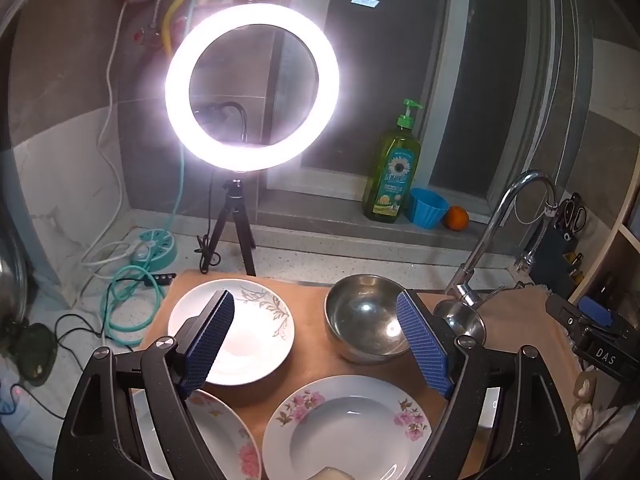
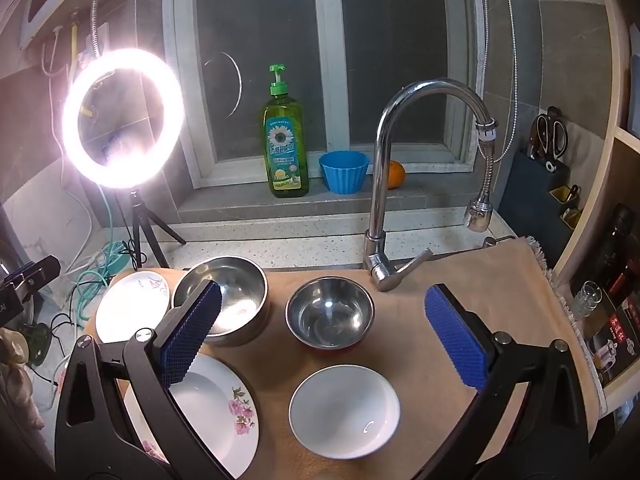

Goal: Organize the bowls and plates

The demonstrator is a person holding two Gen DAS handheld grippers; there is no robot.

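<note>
My left gripper (image 1: 318, 340) hangs open over a tan mat (image 1: 308, 292), its blue pads (image 1: 212, 336) apart and empty. Below it lie a white leaf-patterned plate (image 1: 260, 320), a steel bowl (image 1: 360, 316), a pink-flowered plate (image 1: 348, 432) and part of another flowered plate (image 1: 228, 440). My right gripper (image 2: 324, 336) is open too, holding nothing. It hovers above a smaller steel bowl (image 2: 330, 316) and a white bowl (image 2: 344, 412). To their left sit the large steel bowl (image 2: 236, 296), the flowered plate (image 2: 216, 412) and the leaf plate (image 2: 128, 308).
A faucet (image 2: 384, 152) rises behind the mat, with its handle near the small bowl. A bright ring light (image 1: 252, 84) on a tripod stands at back left among cables. A green soap bottle (image 2: 284, 148), a blue cup (image 2: 344, 172) and an orange sit on the window sill.
</note>
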